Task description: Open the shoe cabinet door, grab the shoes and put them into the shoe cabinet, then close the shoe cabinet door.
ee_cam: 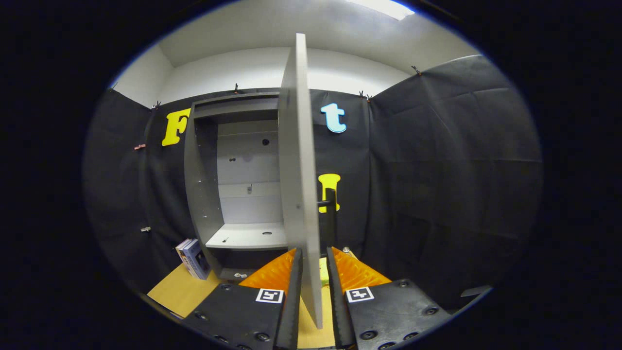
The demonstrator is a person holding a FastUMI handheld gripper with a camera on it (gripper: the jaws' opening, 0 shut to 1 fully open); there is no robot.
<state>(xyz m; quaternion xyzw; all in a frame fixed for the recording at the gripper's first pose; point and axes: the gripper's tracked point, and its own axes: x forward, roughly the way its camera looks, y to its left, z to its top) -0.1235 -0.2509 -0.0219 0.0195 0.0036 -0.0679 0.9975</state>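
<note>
Gripper (314, 257) with fingers slightly spread, straddling the free edge of the door (297, 165); whether they press on it cannot be told. The door stands swung out, edge-on, its dark handle (330, 209) on the right face. Beyond, the cabinet (204, 184) is open, one shelf (248, 236) visible. Books (193, 258) lean beside its base.

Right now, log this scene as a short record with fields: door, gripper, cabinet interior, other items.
door: cabinet door swung open, seen edge-on, black handle on its right face
gripper: hand-held gripper fingers straddle the door's edge; contact unclear
cabinet interior: shoe cabinet open, shelf bare
other items: books leaning by the cabinet's left side
</note>
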